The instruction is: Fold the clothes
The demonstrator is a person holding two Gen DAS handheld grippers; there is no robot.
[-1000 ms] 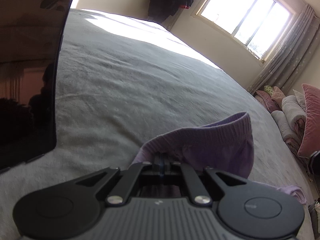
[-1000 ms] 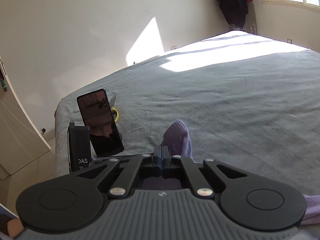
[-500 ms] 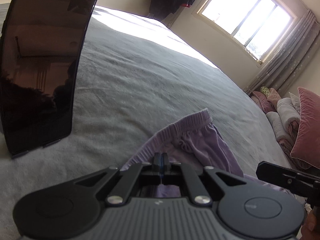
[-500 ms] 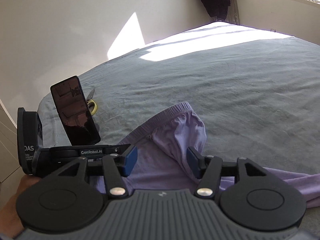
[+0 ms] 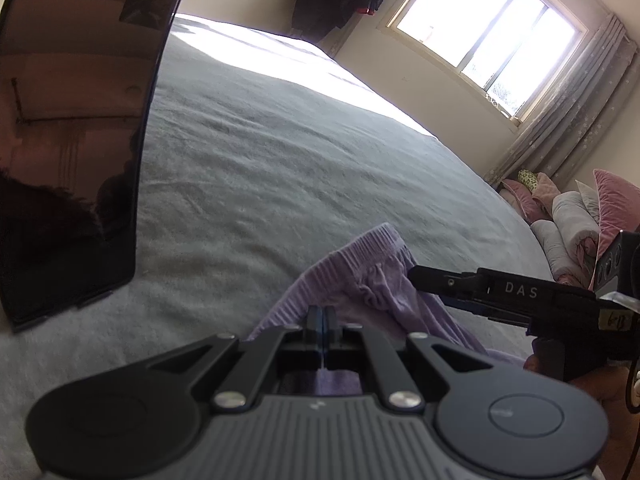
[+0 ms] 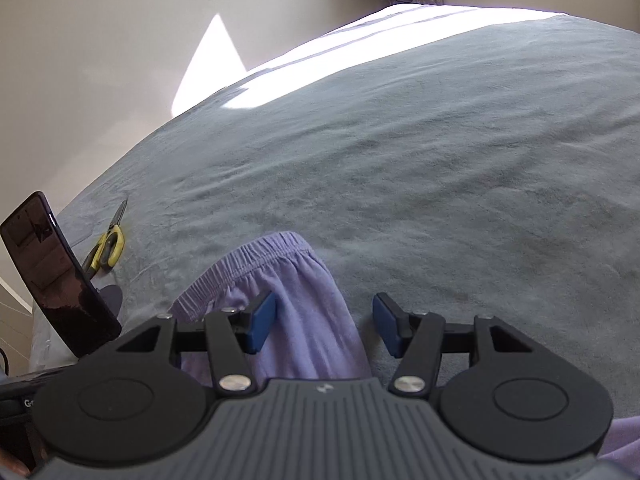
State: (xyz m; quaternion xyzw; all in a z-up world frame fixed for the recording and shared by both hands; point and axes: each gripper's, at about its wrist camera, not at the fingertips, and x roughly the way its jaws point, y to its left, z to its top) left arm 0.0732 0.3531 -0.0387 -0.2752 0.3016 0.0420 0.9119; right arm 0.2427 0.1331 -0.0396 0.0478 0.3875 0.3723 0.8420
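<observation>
Lilac cotton shorts w/ ribbed waistband [image 6: 280, 300] lie on grey bedsheet [image 6: 440, 184]. Our left gripper [image 5: 320, 316] is clenched on the fabric; right gripper [image 6: 324, 322] is closing, pads not touching cloth between them.

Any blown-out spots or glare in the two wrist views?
Left wrist: window clipped white, sun band on the bed blown out, phone screen mirrors the room. Right wrist: bright sun patch on the wall and bed, corners vignetted.

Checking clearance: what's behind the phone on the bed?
Yellow-handled scissors lie on the grey bedspread behind the propped phone. The phone covers part of their handles, and whatever props it is hidden too.
</observation>
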